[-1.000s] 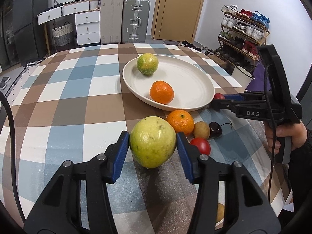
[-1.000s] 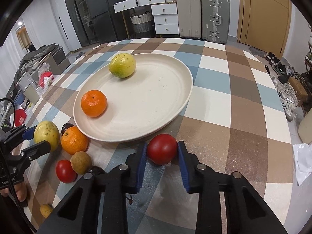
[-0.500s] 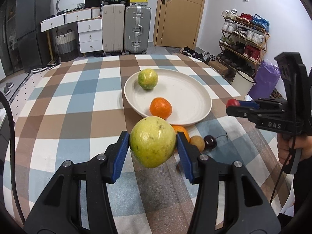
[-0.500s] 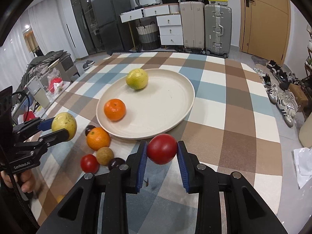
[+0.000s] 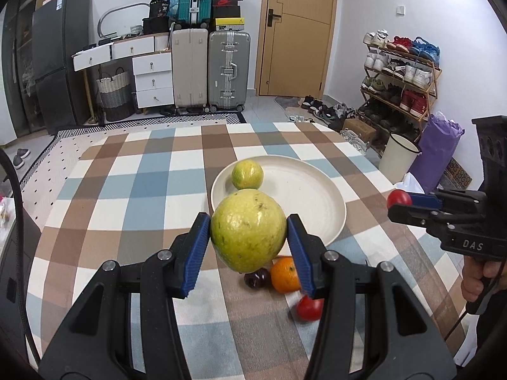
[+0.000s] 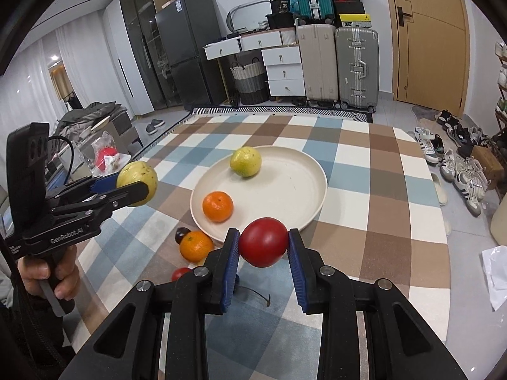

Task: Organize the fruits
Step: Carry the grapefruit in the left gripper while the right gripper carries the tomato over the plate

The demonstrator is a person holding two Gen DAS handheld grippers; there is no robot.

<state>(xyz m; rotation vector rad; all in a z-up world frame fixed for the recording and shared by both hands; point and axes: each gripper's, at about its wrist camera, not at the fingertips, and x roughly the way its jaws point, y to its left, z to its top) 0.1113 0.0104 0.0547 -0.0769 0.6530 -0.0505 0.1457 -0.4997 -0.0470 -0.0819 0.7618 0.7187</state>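
1. Left gripper (image 5: 248, 243) is clamping a speckled yellow-green guava (image 5: 248, 229) above the checkered table (image 5: 133, 190).
2. Right gripper (image 6: 263, 248) is pinching a glossy red tomato (image 6: 263, 242) near the plate (image 6: 294, 190) rim.
3. Plate is holding a green citrus (image 6: 246, 161) and an orange (image 6: 218, 206).
4. Guava is hiding that orange in the left view; loose fruits below are sitting partly covered.

Light: bright, even indoor light; daylight through sheer curtains at 9 o'clock in the right wrist view.
Shadows: soft, faint.
Distortion: strong fisheye bending, black corners.
Blur: small red round fruit (image 5: 309, 307) at 5 o'clock smeared.
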